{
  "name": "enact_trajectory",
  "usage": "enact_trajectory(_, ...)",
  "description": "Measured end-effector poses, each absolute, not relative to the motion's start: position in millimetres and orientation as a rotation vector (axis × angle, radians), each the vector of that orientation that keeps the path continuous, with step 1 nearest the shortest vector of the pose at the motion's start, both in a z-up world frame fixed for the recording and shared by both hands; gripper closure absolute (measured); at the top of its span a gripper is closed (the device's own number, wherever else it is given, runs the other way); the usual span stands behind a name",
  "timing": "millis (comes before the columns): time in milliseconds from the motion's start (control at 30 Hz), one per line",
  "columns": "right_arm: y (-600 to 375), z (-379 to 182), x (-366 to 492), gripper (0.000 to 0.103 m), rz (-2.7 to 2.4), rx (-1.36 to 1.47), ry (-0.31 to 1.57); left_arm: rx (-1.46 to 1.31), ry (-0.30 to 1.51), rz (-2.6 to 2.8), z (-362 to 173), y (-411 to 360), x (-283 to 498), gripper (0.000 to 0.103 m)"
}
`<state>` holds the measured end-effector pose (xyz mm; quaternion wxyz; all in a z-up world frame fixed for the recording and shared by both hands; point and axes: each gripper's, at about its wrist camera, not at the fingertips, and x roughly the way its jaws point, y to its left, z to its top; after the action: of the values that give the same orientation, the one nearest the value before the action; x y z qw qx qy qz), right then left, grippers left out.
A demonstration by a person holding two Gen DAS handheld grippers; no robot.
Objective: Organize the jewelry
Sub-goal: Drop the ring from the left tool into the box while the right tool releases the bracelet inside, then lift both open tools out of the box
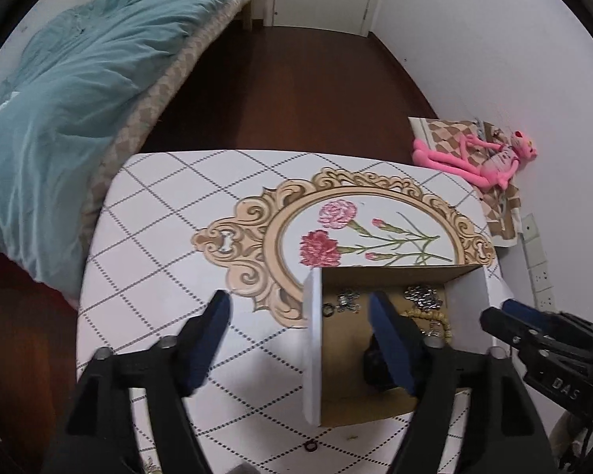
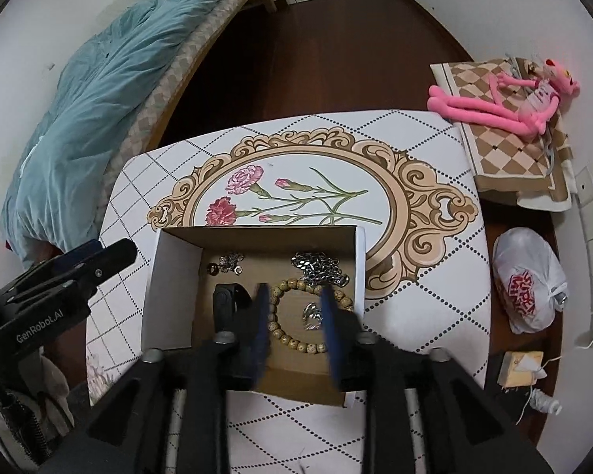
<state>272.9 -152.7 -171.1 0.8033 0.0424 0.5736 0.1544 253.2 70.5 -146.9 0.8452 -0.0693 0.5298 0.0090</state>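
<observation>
While the right gripper (image 2: 292, 316) hangs spread over the tan wooden-bead bracelet (image 2: 280, 296) in the shallow cardboard box (image 2: 178, 276), left gripper (image 1: 300, 339) is spread too. Beads look light, floppy, likely slippery; pinch across one strand.

Open cardboard box (image 2: 257, 237) on table, holding bead bracelet (image 2: 296, 316), silver chain (image 2: 320, 266), small rings (image 2: 229, 264)

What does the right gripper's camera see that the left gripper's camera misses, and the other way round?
Only the right wrist view shows the white plastic bag on the floor and the whole bead bracelet. Only the left wrist view shows a small dark ring on the tablecloth. Both show the cardboard box, the silver chain, the pink plush toy and the bed.
</observation>
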Motion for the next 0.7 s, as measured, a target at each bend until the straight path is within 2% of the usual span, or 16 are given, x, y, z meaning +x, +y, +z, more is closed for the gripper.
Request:
enact_trajectory(33, -153, -170, 272, 0.058, 0.327, 0.086, 1.225, -0.138, 1.115, 0.033, -146, 71, 251, 0.004)
enact_trajectory(67, -154, -169, 270, 0.052, 0.313, 0.075, 1.223, -0.131, 1.111, 0.048, -146, 71, 249, 0.000)
enact_trajectory(133, -154, -168, 265, 0.041, 0.283, 0.042, 1.211, -0.116, 1.102, 0.069, -146, 72, 244, 0.000)
enact_trajectory(233, -154, -169, 258, 0.010, 0.224, -0.024, 1.192, -0.067, 1.071, 0.095, -147, 67, 233, 0.000)
enact_trajectory(700, -165, -178, 217, 0.006, 0.104, -0.077, 1.152, -0.050, 1.039, 0.133, -153, 50, 191, 0.000)
